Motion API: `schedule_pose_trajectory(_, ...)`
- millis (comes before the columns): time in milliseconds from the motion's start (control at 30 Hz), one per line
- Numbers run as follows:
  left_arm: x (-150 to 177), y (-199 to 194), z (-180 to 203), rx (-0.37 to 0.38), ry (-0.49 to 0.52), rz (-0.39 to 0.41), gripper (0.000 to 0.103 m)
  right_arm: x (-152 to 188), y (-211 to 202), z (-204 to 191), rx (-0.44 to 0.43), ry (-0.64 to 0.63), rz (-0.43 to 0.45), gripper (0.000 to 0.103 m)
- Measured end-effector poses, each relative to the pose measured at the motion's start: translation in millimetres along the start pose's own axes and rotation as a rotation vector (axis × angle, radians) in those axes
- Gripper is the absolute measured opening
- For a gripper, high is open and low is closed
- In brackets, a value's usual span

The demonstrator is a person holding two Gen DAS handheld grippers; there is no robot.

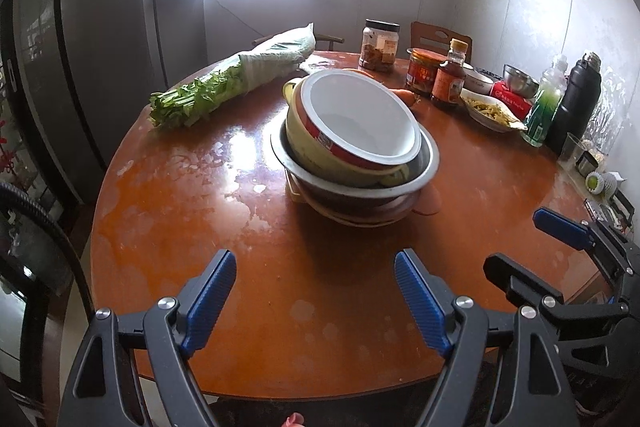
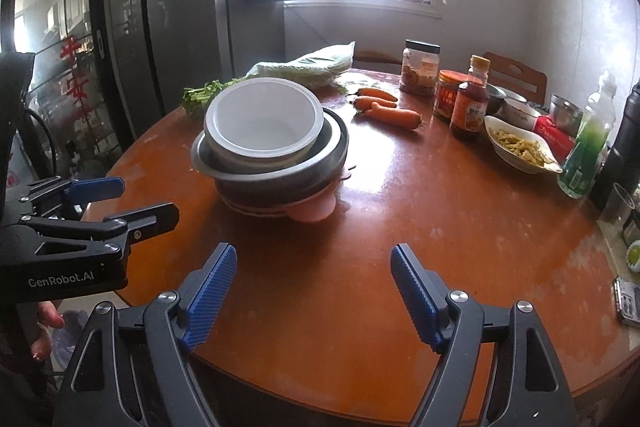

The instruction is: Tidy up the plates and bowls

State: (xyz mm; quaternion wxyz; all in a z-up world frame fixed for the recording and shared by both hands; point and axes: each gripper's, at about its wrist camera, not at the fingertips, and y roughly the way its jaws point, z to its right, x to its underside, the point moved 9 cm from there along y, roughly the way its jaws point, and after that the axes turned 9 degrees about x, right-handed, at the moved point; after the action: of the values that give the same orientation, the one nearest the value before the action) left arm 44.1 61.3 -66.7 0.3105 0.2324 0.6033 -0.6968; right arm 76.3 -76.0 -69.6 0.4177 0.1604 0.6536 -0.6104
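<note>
The round table [image 1: 168, 227] is carrying everything, and the nested stack of bowls [image 1: 352, 147] is sitting near its middle; take that stack as the landmark. From the bottom up it is showing a pink plate [image 2: 316, 209], a dark bowl, a wide metal bowl [image 1: 428, 155] and a tilted white bowl with a red band [image 1: 352, 123] leaning inside a cream one.

Both grippers are hanging over the table edge on the near side of the stack, well apart from it. The left gripper [image 1: 316, 303] is standing with its jaws apart and nothing between them; the right gripper [image 2: 314, 297] is likewise spread and empty.

Judging by this, the stacking looks largely done, or the stack is about to be shifted or straightened. The next move probably calls for squaring the tilted top bowl, or for gripping the stack's rim from both sides, since one gripper alone would likely tip it.

The right wrist view is showing carrots [image 2: 392, 115] beyond the stack and the plate's pink lip, largely hidden in the left wrist view. The left wrist view is showing the red band and the bagged greens [image 1: 232, 83] to the stack's left in full.
</note>
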Motion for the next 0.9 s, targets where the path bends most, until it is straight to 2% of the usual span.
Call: schedule_pose_trajectory(900,10.7,3.6,0.7,0.004,0.006,-0.017,0.081,10.5,3.2,-3.1,0.019,0.006,-0.006,0.081)
